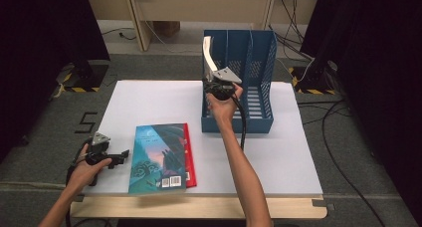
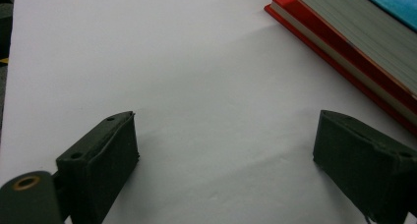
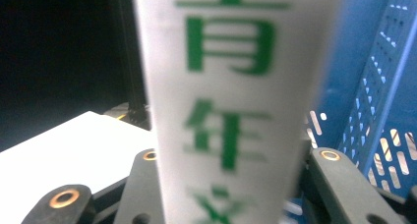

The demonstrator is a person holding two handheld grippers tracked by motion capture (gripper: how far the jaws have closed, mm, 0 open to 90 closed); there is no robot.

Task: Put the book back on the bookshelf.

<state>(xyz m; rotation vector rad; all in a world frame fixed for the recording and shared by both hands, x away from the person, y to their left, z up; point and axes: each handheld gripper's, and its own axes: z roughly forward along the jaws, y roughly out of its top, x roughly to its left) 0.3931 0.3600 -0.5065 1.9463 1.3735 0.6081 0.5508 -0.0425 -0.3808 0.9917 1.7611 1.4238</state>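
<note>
A flat white table (image 1: 149, 95) is carrying everything. On its far right part a blue file rack (image 1: 261, 62) is standing, its hard upright walls dividing it into compartments and its side panels pierced with rows of small slots. Near the front edge a teal-covered book (image 1: 157, 160) is lying on a red book (image 1: 189, 157), their grey page edges showing in the left gripper view. The person's right forearm is stretching forward from the bottom edge, and the right gripper (image 1: 219, 87) is clamping a white book (image 1: 209, 55) by its spine, which bears green printed characters; the book is tilting at the rack's leftmost compartment. The left hand is resting low at the table's left edge, and the left gripper (image 1: 117, 159) is sitting with its matte black jaws spread wide over bare table, just beside the stacked books.
</note>
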